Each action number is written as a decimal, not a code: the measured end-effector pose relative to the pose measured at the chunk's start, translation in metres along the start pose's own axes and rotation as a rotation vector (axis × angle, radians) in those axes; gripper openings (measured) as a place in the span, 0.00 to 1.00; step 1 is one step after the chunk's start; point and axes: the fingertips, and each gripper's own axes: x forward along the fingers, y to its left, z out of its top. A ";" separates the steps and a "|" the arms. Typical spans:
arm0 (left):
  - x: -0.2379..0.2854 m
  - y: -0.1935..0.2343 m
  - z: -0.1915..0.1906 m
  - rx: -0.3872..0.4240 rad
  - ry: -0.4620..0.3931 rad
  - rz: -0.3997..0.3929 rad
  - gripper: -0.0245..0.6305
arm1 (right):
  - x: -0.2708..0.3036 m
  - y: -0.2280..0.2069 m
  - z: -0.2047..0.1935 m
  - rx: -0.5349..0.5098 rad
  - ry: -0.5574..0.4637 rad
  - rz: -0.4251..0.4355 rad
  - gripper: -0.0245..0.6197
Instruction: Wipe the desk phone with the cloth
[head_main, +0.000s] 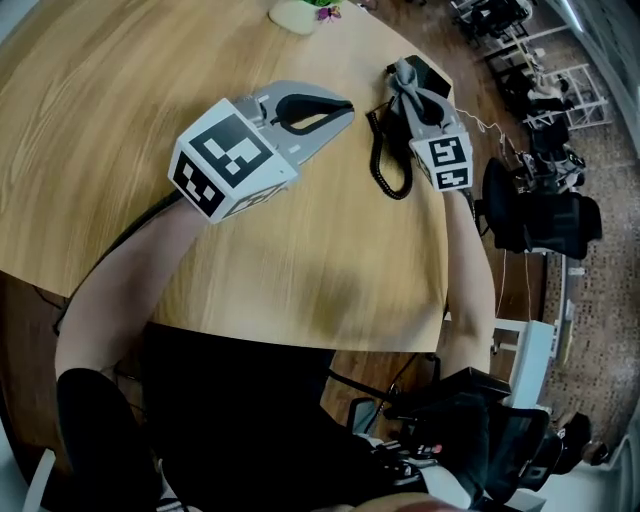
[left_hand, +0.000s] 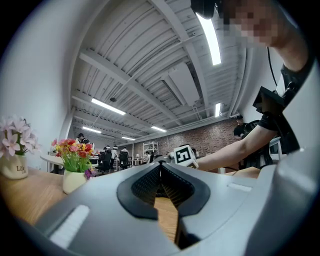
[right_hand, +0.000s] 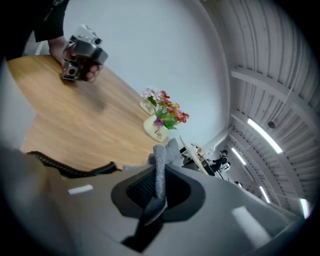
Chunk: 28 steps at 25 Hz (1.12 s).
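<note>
Desk phone (head_main: 433, 72), black with coiled cord, at far right edge of round light-wood table (head_main: 150, 80), beside tip of right gripper (head_main: 404, 82). Pinched in its jaws: grey fabric cloth (right_hand: 160, 172). Left gripper (head_main: 345, 104) pressed together, empty, left of phone.

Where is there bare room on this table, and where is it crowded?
Bare: the left half of the table, and the near strip below the left gripper. Crowded: the far right edge, with desk phone, coiled cord and the right gripper holding the cloth.
</note>
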 end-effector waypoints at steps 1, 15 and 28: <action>-0.001 -0.001 0.001 0.000 0.001 0.000 0.06 | -0.012 0.015 -0.001 -0.010 -0.007 0.025 0.07; 0.002 0.000 -0.004 -0.006 0.003 0.004 0.06 | -0.062 -0.066 -0.037 0.282 0.003 -0.094 0.07; 0.003 -0.001 -0.002 -0.006 0.001 -0.006 0.06 | 0.002 -0.102 -0.077 0.272 0.170 -0.250 0.07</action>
